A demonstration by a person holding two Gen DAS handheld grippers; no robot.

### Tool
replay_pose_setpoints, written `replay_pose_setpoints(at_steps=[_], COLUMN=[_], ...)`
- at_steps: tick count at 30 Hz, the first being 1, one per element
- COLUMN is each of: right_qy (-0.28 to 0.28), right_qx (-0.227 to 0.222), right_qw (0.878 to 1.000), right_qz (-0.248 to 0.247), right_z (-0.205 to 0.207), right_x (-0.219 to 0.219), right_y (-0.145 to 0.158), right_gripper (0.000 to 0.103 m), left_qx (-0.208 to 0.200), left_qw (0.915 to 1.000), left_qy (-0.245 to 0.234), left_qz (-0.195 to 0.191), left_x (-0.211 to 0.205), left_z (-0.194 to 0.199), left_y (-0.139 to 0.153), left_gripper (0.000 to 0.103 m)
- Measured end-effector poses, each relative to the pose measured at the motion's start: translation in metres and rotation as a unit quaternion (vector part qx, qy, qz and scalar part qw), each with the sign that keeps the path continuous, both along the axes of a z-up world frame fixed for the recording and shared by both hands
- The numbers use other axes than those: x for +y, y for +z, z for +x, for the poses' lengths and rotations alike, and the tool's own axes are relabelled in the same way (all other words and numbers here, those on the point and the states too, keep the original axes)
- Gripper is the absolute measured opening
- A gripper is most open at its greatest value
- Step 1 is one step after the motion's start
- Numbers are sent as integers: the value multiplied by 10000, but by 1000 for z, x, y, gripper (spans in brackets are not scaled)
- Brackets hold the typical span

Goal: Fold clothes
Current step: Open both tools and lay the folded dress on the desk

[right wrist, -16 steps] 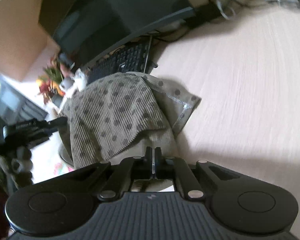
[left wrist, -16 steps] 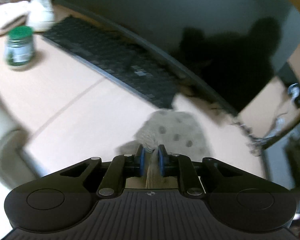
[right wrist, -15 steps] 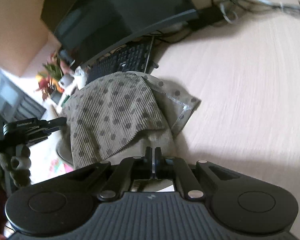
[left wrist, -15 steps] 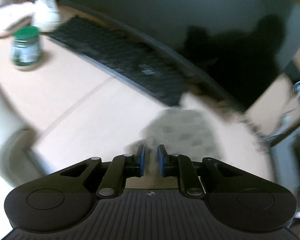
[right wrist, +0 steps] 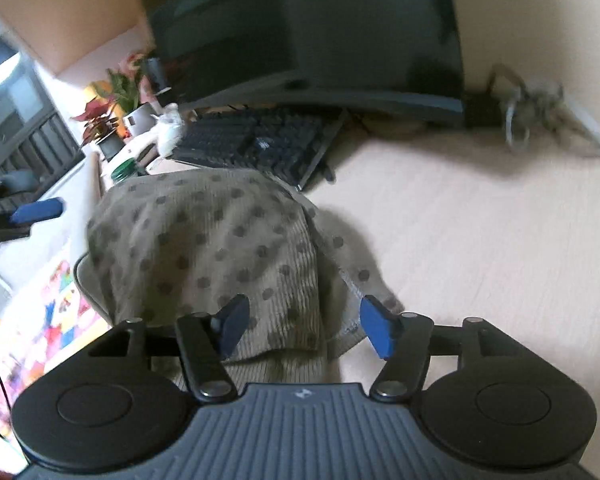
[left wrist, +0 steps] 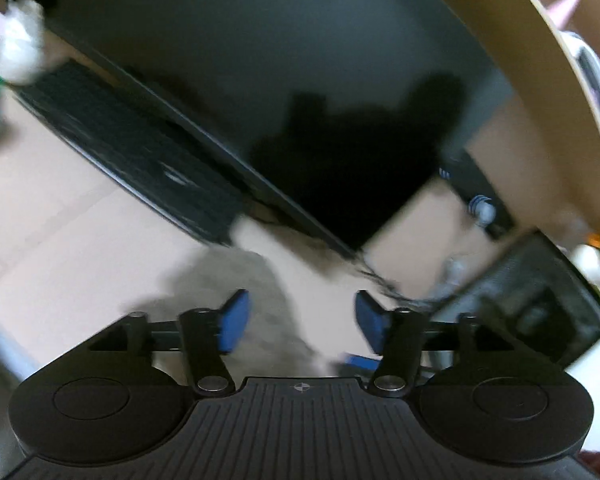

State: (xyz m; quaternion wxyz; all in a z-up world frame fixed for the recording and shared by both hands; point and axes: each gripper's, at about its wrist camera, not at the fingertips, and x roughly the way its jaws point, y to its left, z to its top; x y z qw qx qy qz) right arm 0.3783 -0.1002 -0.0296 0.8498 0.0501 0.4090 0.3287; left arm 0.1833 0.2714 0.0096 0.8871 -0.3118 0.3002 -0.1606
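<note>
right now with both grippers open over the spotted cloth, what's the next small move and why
Probably lower the right gripper and close it on the near edge of the spotted cloth. Both it and the left gripper stand open and hold nothing, and the cloth lies in a loose fold on the desk, one flap sticking out to the right. The left view is too blurred to pick a grasp.

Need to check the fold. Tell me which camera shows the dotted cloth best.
The right wrist view: the dotted cloth fills the middle, sharp enough to show its dots and a folded layer on top. The left wrist view catches only a blurred grey-brown patch of it beyond the open fingers.
</note>
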Motion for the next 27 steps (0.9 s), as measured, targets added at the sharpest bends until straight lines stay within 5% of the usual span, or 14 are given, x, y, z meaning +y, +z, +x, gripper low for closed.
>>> replay_pose_setpoints(at_steps=[3,7,10,14,18,23,27], right_qy=[23,54,-47,-184,289,890,1085], right_qx=[-269,-627,-443,-196,-421,-577,-709], right_qw=[9990,9948,9970,9996,9977,9942,9896], right_qz=[-345,-803,-625,-42,447,186,-630], right_z=[1,2,7,14,20,46,63], right_x=[1,1,-9,-13,26,105,149], right_y=[-3,-7,-8,-2,20,27,5], right_gripper=[61,51,51,51,51,51,53], left_qx=[380,352,381,488,954,1392,1343], left_qw=[9944,9569,9354,9589,9817,9858,9849], left_qy=[-521,-1287,-1128,-432,78,315,418], left_qz=[842,2581,3330,2762,1646,888,1013], left_x=[-50,-117,-125,-83,-24,16,23], left_z=[16,26,33,46,68,81,88], left_y=[-16,-40,-50,-45,-56,-90,-97], left_gripper=[72,77,77,81,82,90,92])
